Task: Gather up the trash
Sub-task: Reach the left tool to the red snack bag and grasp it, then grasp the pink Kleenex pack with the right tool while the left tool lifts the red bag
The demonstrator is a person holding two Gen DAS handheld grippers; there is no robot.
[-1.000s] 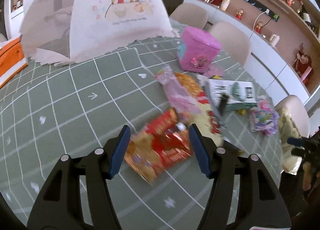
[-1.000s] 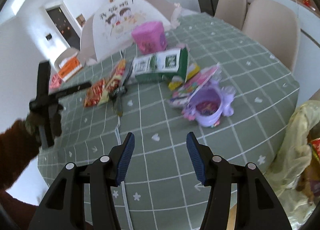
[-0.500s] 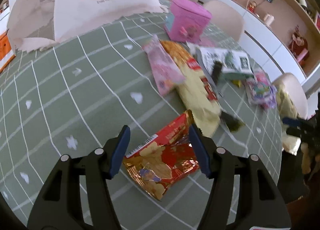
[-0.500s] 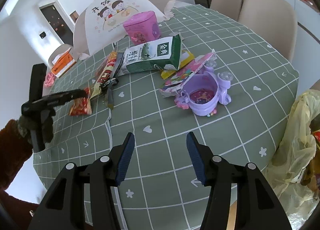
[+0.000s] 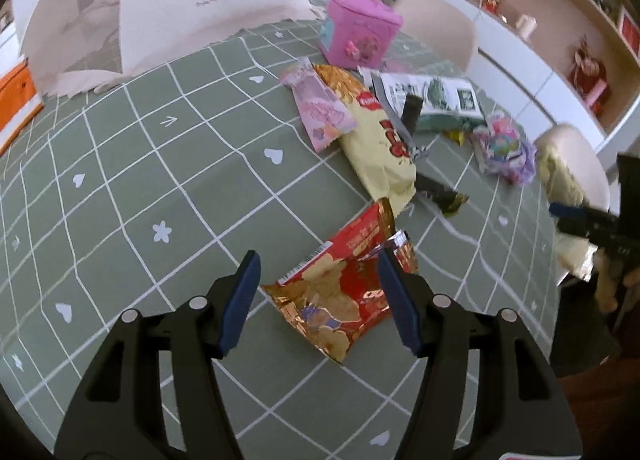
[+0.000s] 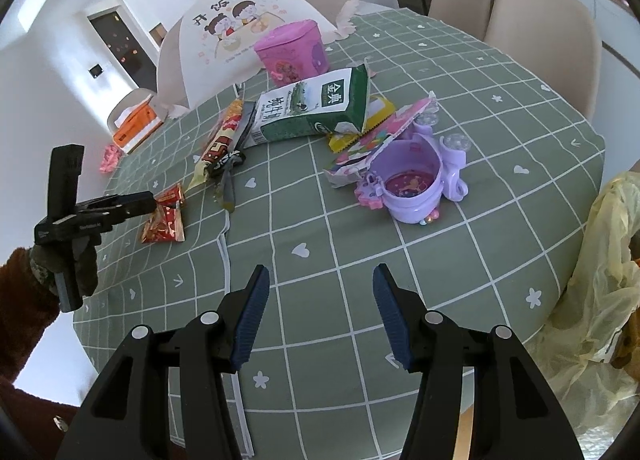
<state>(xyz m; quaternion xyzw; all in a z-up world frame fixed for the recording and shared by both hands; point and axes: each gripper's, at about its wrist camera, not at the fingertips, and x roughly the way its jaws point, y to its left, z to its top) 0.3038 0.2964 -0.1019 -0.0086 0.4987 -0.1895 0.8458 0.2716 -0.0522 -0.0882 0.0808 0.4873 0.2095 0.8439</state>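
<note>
A red and gold snack wrapper (image 5: 344, 288) lies on the green checked tablecloth (image 5: 120, 196) between the fingers of my left gripper (image 5: 320, 284), which is open around it; the wrapper also shows in the right wrist view (image 6: 164, 220). Beyond lie a pink packet (image 5: 320, 112), a yellow snack bag (image 5: 380, 152), a green and white milk carton (image 6: 312, 108) and a purple toy cup (image 6: 412, 180). My right gripper (image 6: 320, 300) is open and empty over bare cloth. A yellow trash bag (image 6: 600, 260) hangs at the table's right edge.
A pink box (image 6: 292, 48) and a folding food cover (image 5: 160, 0) stand at the back. An orange box (image 6: 136, 124) sits far left. Beige chairs (image 6: 540, 32) ring the table. A black wrapper (image 5: 436, 192) lies by the yellow bag.
My left gripper has drawn back toward the near table edge with the red wrapper staying between its open fingers. The right gripper's view has shifted slightly closer to the table.
</note>
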